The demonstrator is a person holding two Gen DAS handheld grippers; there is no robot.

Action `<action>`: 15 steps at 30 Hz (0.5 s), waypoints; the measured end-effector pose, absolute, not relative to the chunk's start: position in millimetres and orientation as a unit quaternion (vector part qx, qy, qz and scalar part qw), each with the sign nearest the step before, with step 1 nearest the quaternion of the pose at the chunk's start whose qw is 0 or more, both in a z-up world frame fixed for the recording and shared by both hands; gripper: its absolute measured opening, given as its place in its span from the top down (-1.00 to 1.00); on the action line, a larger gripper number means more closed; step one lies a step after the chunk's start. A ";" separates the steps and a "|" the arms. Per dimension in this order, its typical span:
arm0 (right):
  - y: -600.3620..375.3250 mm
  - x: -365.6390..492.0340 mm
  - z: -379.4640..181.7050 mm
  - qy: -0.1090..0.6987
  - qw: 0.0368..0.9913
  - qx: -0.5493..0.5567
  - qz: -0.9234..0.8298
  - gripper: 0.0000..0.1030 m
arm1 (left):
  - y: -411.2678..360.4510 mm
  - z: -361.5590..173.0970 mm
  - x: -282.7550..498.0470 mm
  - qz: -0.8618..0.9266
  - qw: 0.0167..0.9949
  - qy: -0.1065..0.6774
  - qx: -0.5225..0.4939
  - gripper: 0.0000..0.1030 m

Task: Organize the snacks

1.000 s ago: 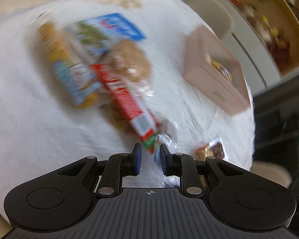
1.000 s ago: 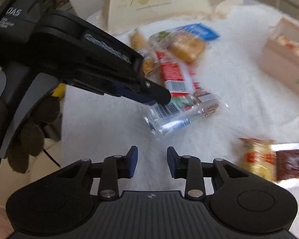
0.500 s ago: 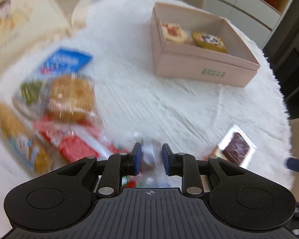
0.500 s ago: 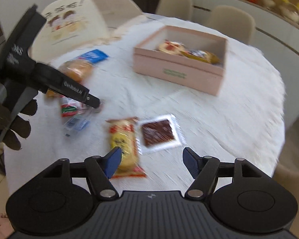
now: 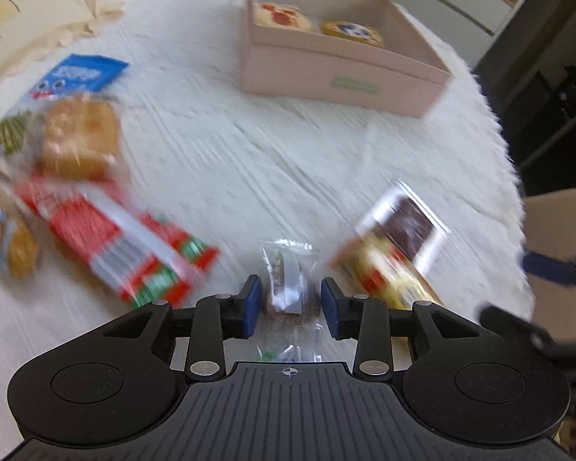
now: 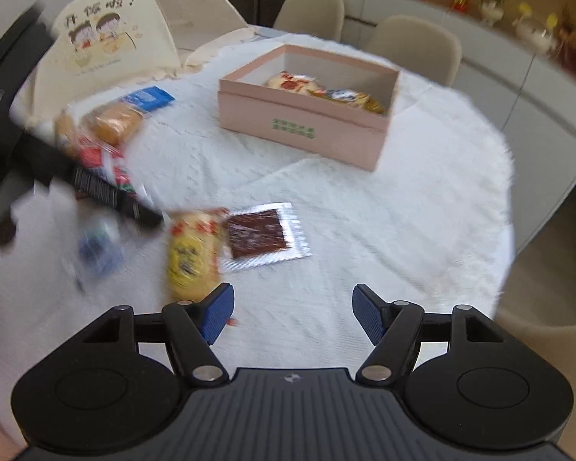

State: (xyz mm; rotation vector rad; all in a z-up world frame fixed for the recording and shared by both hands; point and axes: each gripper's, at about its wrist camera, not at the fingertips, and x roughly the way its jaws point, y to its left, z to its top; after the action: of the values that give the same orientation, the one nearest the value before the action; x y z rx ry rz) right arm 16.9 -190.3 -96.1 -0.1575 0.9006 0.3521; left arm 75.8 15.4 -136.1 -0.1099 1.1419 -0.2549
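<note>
Counter (image 6: 384, 230): white, fluffy cover.
Left hand-held gripper (image 5: 290, 309): pinching clear snack packet (image 5: 288, 269).
Right hand-held gripper (image 6: 292, 313): spread, empty.
Packet: probably light, crinkly, slippery; gripping at middle.

A pink box (image 6: 303, 130) sits open on the white tablecloth with two wrapped snacks (image 6: 326, 92) inside. Near the table's front edge lie a yellow packet (image 6: 192, 249) and, touching its side, a silver-edged pack with a brown square (image 6: 263, 236). Farther left lies a blurred heap: a red bar wrapper (image 5: 107, 238), a bun in clear wrap (image 5: 78, 138) and a blue packet (image 5: 80, 75). A small clear-wrapped snack (image 5: 288, 280) sits between blue finger pads.
</note>
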 end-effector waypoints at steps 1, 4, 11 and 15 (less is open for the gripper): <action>-190.9 19.0 -94.6 0.440 0.877 -0.062 0.182 -0.34 | 14.2 -135.7 68.9 -0.123 0.831 0.540 -0.048 0.29; -184.3 28.2 -94.0 0.455 0.862 -0.035 0.221 -0.34 | 17.7 -135.5 51.9 -0.122 0.827 0.546 -0.048 0.48; -145.7 52.9 -113.5 0.474 0.840 -0.050 0.258 -0.34 | 25.8 -136.5 35.9 -0.112 0.825 0.548 -0.078 0.48; -129.4 55.3 -120.6 0.488 0.824 -0.074 0.277 0.00 | 25.1 -136.1 32.7 -0.109 0.825 0.549 -0.079 0.46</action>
State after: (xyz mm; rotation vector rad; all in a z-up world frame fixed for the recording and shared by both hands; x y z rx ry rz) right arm 55.3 -129.4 -120.6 -0.1574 1.0374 0.5890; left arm 32.7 25.1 -136.1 -0.1681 1.1674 -0.2327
